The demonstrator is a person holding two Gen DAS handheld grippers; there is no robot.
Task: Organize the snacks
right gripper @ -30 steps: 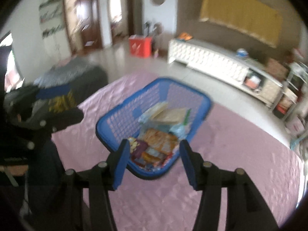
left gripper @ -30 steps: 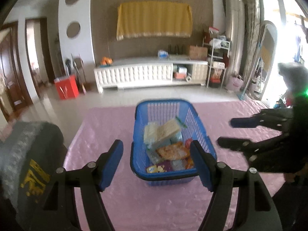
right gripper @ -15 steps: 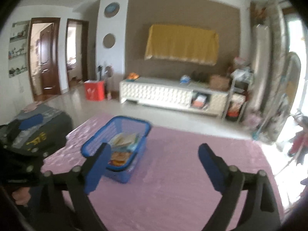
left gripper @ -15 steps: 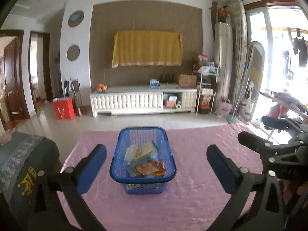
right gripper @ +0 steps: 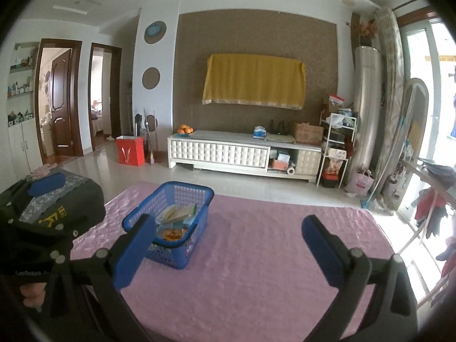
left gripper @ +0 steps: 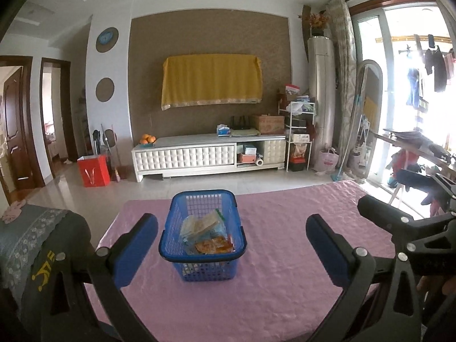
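Observation:
A blue plastic basket (left gripper: 199,268) stands on the pink tablecloth and holds several snack packets (left gripper: 205,233). My left gripper (left gripper: 230,218) is open and hangs short of the basket, its blue pads far apart with nothing pressed between them. The basket (right gripper: 173,253) with its snack packets (right gripper: 176,216) lies to the left in the right wrist view. My right gripper (right gripper: 228,219) hovers over bare cloth, its jaws opening and nothing between them. Its black fingers (left gripper: 379,208) show at the right edge of the left wrist view.
The pink-covered table (left gripper: 285,285) stretches to the right of the basket. A dark cushion with yellow lettering and a grey lace cover (left gripper: 42,242) sits at the left edge. A white cabinet (left gripper: 208,156) lines the far wall. A clothes rack (right gripper: 433,199) stands right.
Both grippers have drawn back and up from the basket, which now looks smaller and farther off. Both pairs of jaws have spread much wider. The basket stays on the cloth.

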